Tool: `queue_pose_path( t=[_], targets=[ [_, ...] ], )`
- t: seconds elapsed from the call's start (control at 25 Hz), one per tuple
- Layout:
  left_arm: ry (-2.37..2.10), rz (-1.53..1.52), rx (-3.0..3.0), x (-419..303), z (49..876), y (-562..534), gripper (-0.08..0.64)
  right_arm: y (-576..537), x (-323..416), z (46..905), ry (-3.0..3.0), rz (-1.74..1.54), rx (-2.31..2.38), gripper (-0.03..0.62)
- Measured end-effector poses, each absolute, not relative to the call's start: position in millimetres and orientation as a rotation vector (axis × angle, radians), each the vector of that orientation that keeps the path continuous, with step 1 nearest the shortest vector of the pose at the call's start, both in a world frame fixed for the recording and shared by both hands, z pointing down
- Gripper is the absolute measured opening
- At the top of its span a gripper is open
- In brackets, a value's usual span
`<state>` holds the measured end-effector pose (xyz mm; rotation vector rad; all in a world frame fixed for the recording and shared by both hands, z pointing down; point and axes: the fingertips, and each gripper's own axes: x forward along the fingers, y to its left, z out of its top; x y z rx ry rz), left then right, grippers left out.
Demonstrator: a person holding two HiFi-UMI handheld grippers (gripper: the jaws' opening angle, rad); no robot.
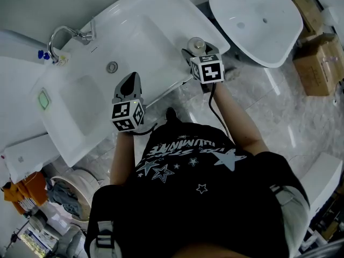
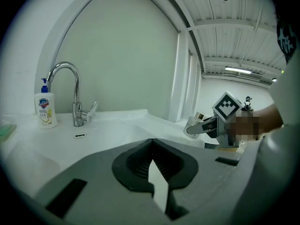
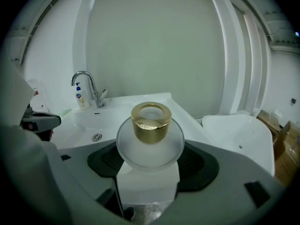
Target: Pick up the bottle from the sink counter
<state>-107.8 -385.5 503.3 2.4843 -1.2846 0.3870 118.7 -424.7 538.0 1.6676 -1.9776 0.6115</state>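
Right gripper [image 1: 200,51] clamped on frosted gold-capped bottle [image 3: 150,142] at sink bench [image 1: 180,16] corner. Left gripper [image 2: 152,144] closed, empty, above basin [image 1: 141,48]. Faucet [image 2: 70,88], soap dispenser [image 2: 45,108] behind.

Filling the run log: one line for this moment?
right hand-held gripper: shut on bottle | left hand-held gripper: shut, empty | bottle: at sink counter corner

**Head view:** from above the person [image 1: 199,198], facing steeply down on the counter [image 1: 166,4], the left gripper [image 1: 129,80] and the right gripper [image 1: 200,50].

**Left gripper view:** low over the counter, facing along its jaws across the basin [image 2: 108,135] toward the faucet [image 2: 70,86] and wall [image 2: 126,55]. The right gripper appears at its right.

**Right gripper view:** close behind the bottle [image 3: 150,139], facing the same faucet and wall.

All three views share the faucet and basin.
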Motion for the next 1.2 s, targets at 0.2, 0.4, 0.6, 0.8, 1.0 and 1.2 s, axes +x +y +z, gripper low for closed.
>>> queue_pose_path(
  t=[0.2,0.4,0.6,0.8,1.0,1.2],
  targets=[
    [-1.327,0.373,2.469,-106.3,495.9,-361.1,0.008,-406.7,120.4,530.9,-2.006,0.607,1.651,0.331],
    [-1.361,0.364,2.456,-102.6,492.1,-334.9,0.008,-386.8,117.6,519.1,-2.08,0.576,1.618,0.331],
    [-1.4,0.352,2.454,-95.7,482.9,-304.8,0.008,-358.8,117.4,504.4,-2.146,0.55,1.59,0.331],
    [-1.431,0.337,2.449,-91.0,477.5,-268.8,0.008,-323.5,119.4,495.3,-2.196,0.553,1.575,0.331],
    [-1.463,0.325,2.437,-82.4,474.8,-226.1,0.008,-281.3,128.6,485.1,-2.25,0.543,1.572,0.331],
    [-1.486,0.318,2.439,-75.2,471.3,-181.8,0.008,-233.2,133.1,483.8,-2.274,0.538,1.54,0.331]
  ],
)
